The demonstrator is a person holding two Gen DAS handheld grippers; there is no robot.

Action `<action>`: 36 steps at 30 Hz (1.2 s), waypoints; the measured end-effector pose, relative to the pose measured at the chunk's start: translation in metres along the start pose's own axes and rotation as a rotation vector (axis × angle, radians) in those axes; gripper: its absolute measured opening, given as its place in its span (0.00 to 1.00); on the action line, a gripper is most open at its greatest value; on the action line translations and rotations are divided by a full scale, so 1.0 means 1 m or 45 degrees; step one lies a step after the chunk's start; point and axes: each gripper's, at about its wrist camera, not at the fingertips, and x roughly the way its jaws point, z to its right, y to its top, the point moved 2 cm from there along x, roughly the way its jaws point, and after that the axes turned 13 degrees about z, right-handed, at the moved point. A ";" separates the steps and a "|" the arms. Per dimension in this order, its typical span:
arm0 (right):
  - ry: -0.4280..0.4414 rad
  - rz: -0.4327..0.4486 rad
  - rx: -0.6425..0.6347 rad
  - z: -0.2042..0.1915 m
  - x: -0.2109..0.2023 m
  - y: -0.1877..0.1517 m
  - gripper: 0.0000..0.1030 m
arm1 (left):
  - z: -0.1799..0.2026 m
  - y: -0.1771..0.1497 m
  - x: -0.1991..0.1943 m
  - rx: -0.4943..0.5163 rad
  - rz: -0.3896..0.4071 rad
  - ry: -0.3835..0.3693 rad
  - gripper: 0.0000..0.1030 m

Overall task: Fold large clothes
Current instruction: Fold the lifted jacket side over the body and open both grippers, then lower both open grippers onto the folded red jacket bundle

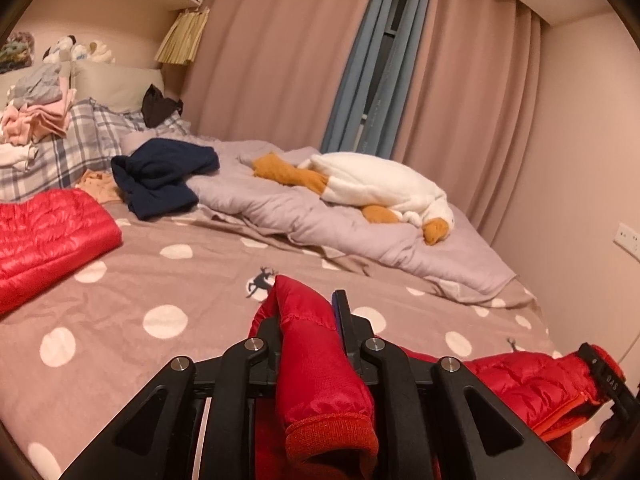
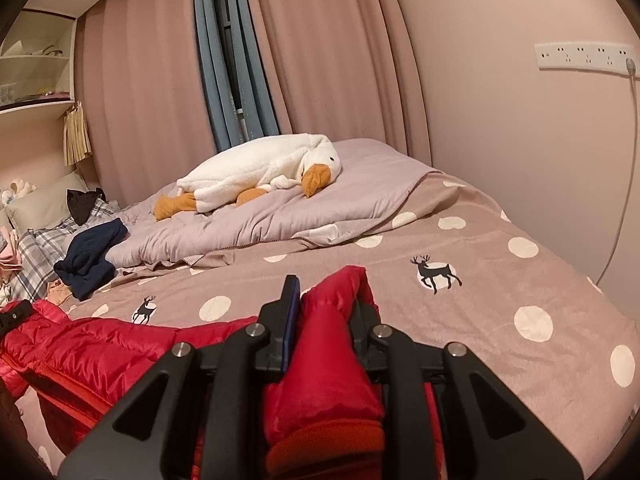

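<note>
Both grippers hold a red puffer jacket up over the near edge of the bed, ready for a fold.

The bed (image 1: 168, 280), in its spotted cover, carries a lilac quilt (image 1: 304, 216) and a plush goose (image 2: 260, 176) at the far side; a second red jacket (image 1: 48, 232) lies at left. The red puffer jacket (image 1: 532, 380) sags between the grippers. The left gripper (image 1: 310, 316) has its fingers (image 1: 343, 320) closed on one bunched end, the right gripper (image 2: 326, 304) likewise on the other. Likely next: carry both ends forward together, lay them flat, then let go.
</note>
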 end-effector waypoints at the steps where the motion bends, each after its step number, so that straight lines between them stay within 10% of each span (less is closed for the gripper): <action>1: 0.003 -0.006 0.008 0.001 0.000 0.000 0.25 | 0.000 0.000 0.001 -0.002 -0.011 0.002 0.17; 5: -0.009 -0.006 0.016 0.002 0.001 -0.002 0.60 | 0.001 -0.003 0.003 0.006 -0.039 0.010 0.46; 11: -0.014 0.017 -0.022 -0.002 -0.002 -0.001 0.62 | 0.003 0.002 -0.012 0.050 0.118 0.075 0.69; 36: -0.068 -0.046 -0.132 -0.016 0.014 -0.012 1.00 | -0.001 -0.006 0.007 -0.072 0.049 -0.004 0.99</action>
